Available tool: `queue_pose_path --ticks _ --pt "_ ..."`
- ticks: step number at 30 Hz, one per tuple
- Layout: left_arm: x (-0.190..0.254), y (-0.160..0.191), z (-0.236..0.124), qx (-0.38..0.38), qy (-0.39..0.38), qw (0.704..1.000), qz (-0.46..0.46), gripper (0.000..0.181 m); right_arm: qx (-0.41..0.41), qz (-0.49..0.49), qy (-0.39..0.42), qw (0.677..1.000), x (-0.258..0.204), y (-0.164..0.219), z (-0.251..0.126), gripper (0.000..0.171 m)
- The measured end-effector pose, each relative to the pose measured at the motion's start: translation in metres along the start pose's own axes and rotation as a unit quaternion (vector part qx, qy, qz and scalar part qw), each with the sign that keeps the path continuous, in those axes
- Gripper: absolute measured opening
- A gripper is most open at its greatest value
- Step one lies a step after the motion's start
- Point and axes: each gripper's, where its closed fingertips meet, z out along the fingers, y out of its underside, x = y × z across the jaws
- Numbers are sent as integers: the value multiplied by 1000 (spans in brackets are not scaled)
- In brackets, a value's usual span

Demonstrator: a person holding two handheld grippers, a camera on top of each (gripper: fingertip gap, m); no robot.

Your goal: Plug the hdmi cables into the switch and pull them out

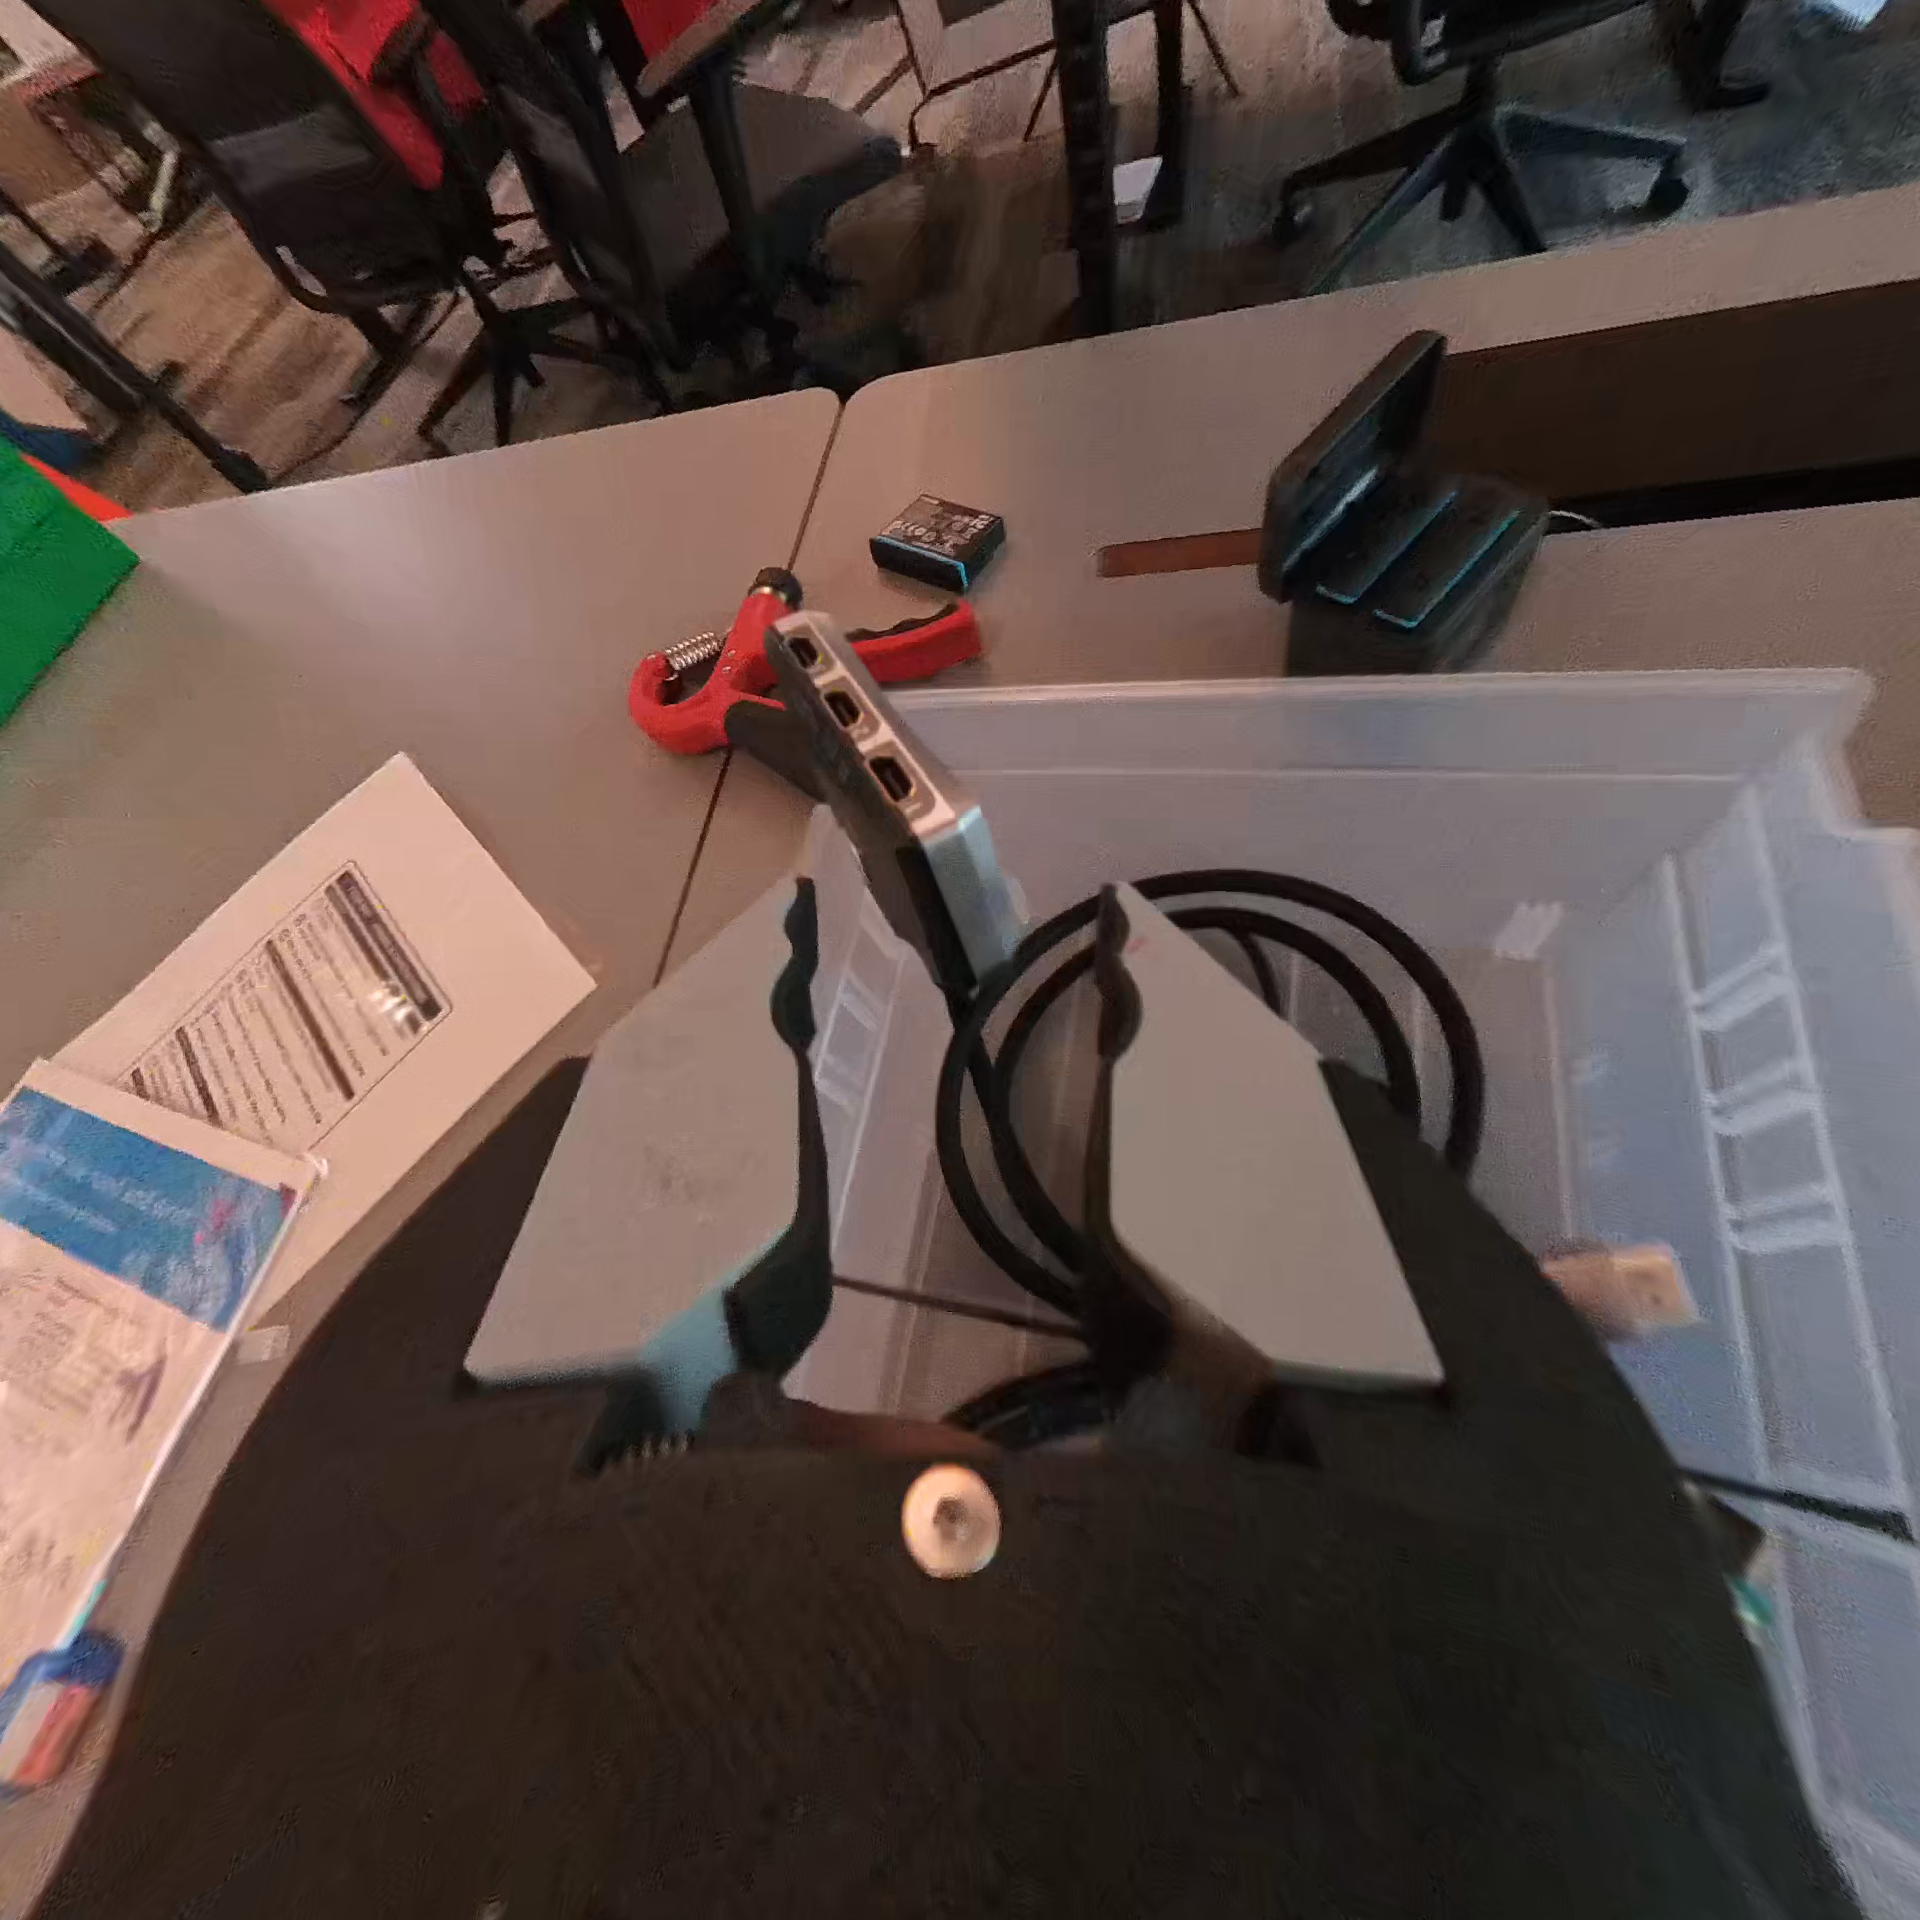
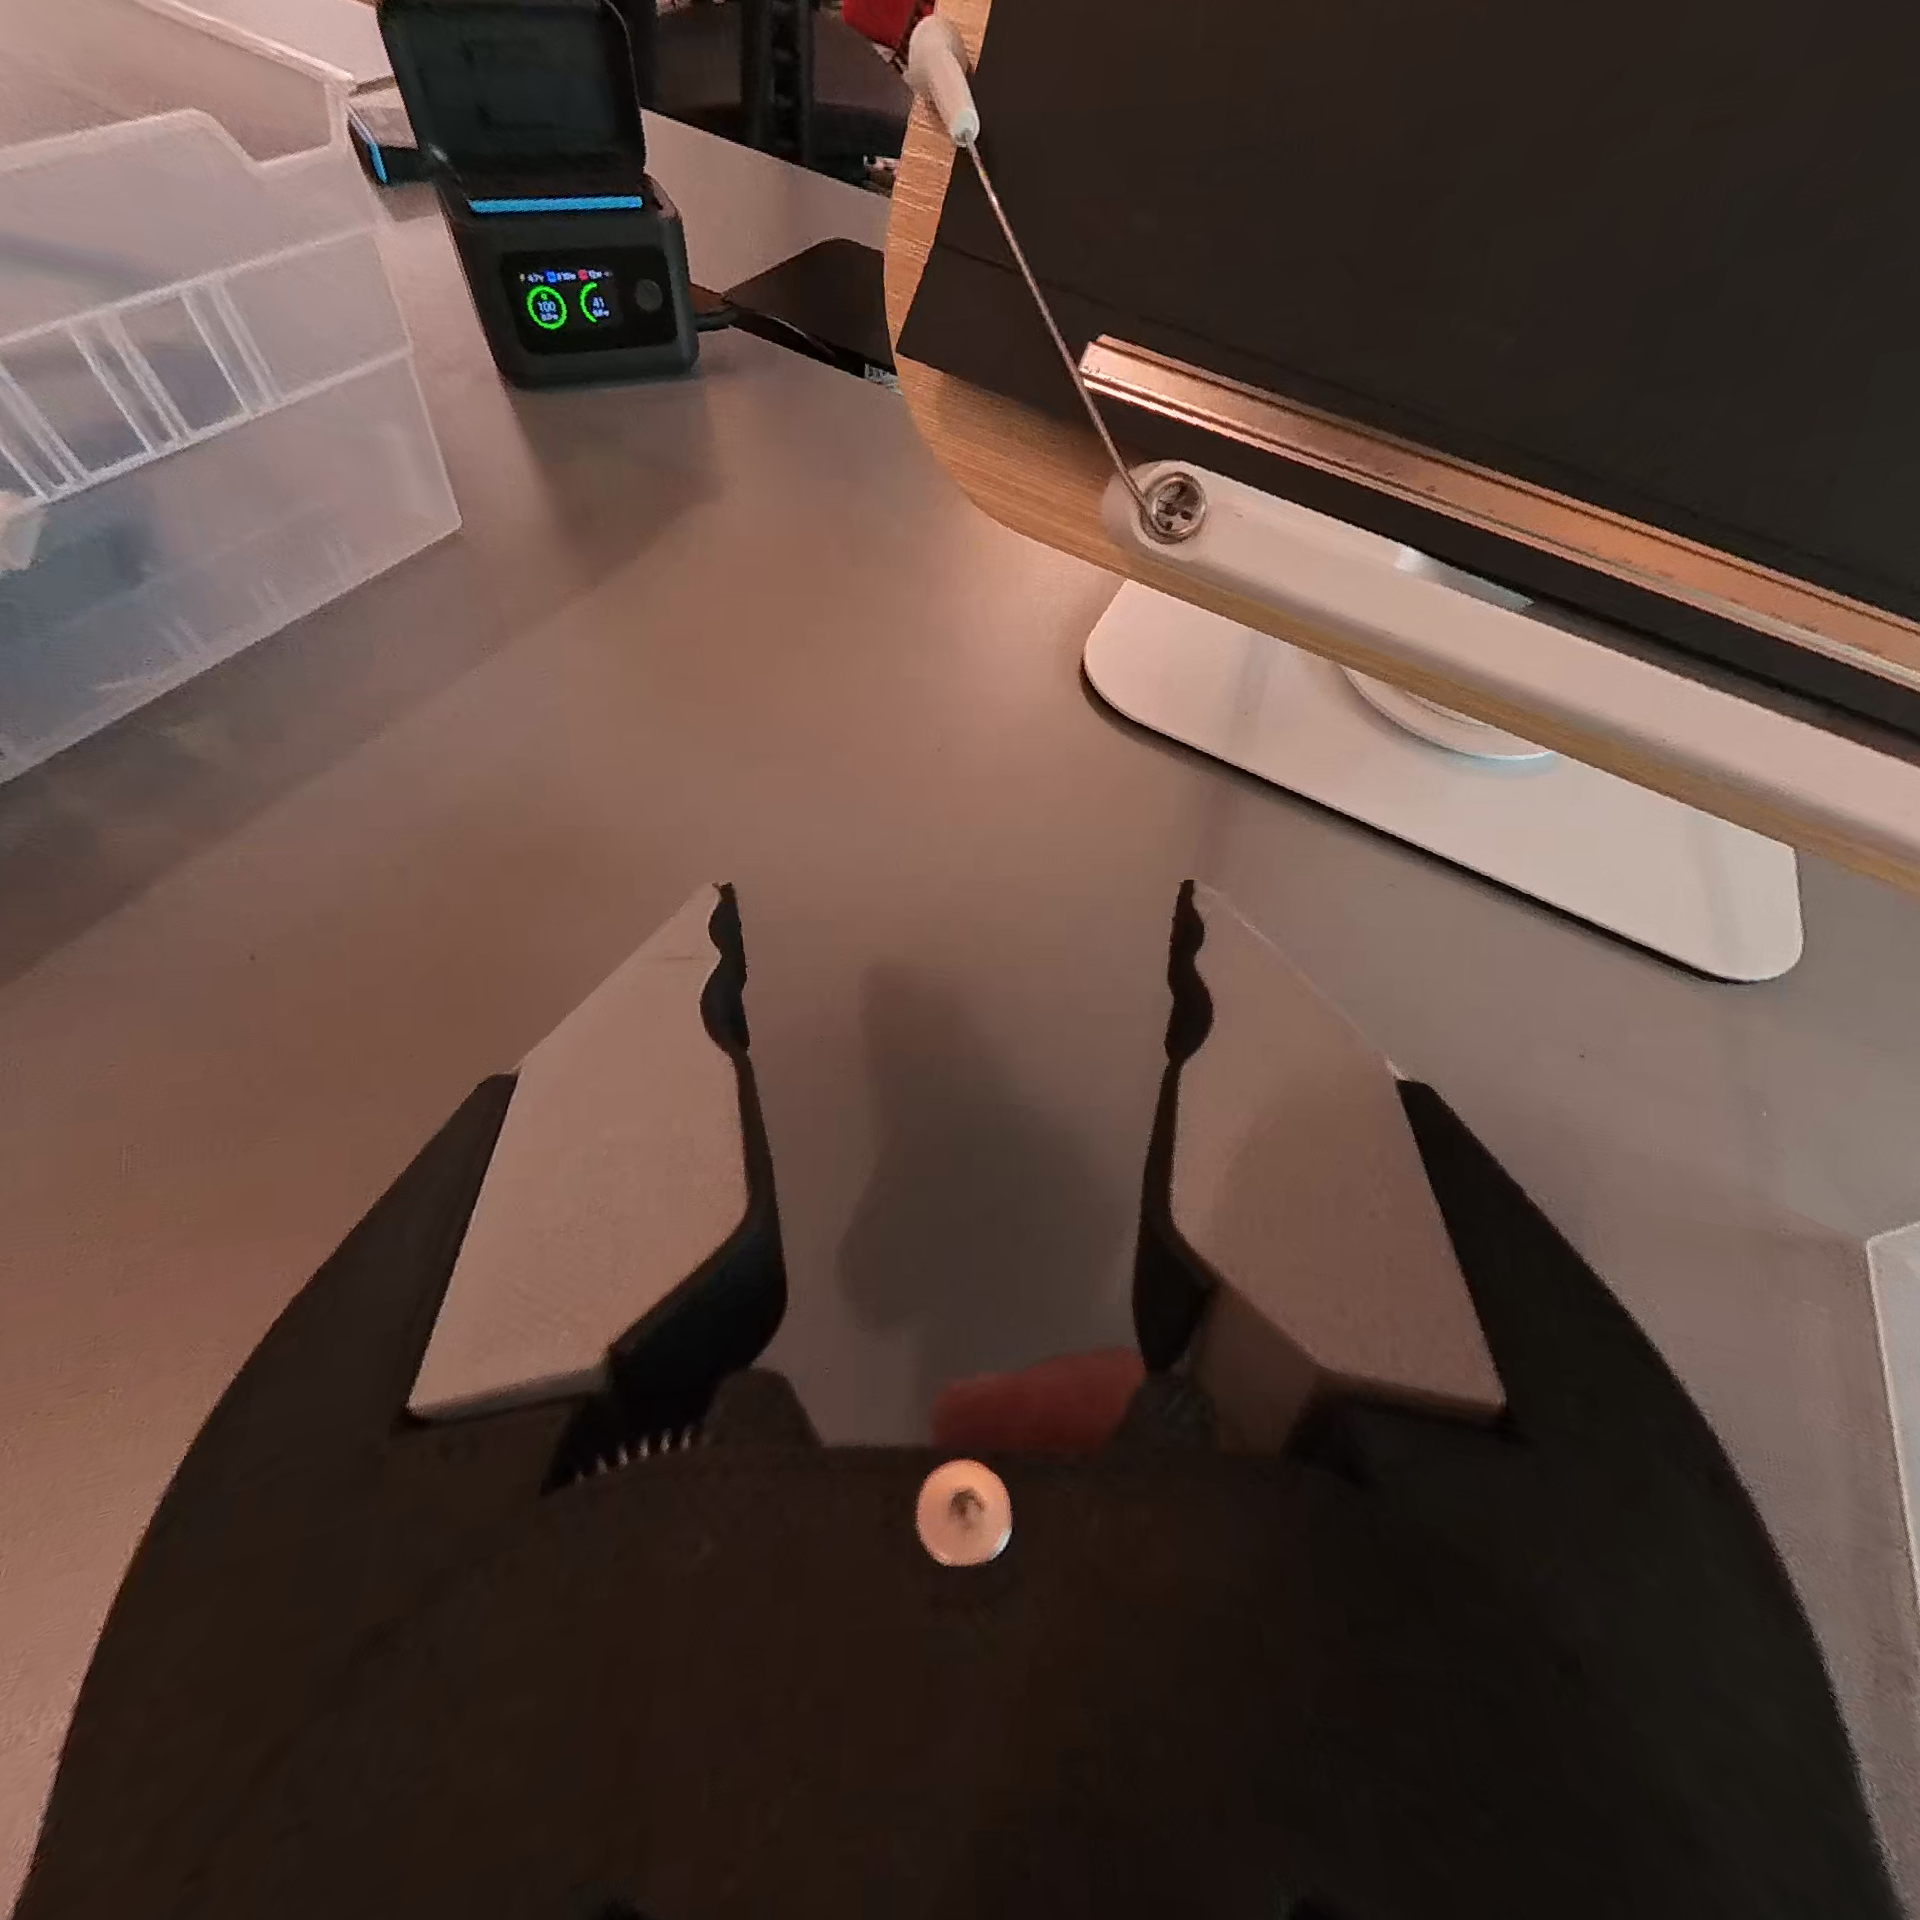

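Observation:
The silver HDMI switch [image 1: 883,769] shows three open ports and sticks up tilted at the near left corner of a clear plastic bin [image 1: 1351,717]. Coiled black HDMI cables [image 1: 1226,1039] lie inside the bin, and a blurred plug [image 1: 1621,1288] shows at the bin's right. My left gripper [image 1: 956,904] hovers over the bin just short of the switch's lower end, jaws apart and touching nothing. My right gripper [image 2: 956,888] is open and empty above bare grey table [image 2: 831,727]; the bin [image 2: 208,436] is far to its left.
A red spring clamp [image 1: 727,675], a small black battery [image 1: 935,535] and a black charger case [image 1: 1392,551] lie beyond the bin. Papers [image 1: 312,987] lie at the left. A monitor with a white base [image 2: 1455,790] and a lit charger [image 2: 582,301] stand before my right gripper.

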Motion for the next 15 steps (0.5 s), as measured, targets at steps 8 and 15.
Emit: queue_pose_path --ticks 8,15 --pt "-16 -5 28 1 -65 997 36 28 -2 -11 -11 1000 -8 -3 8 77" --pt "-19 -60 -21 85 -69 990 90 20 2 -22 -20 1000 -15 -5 8 73"
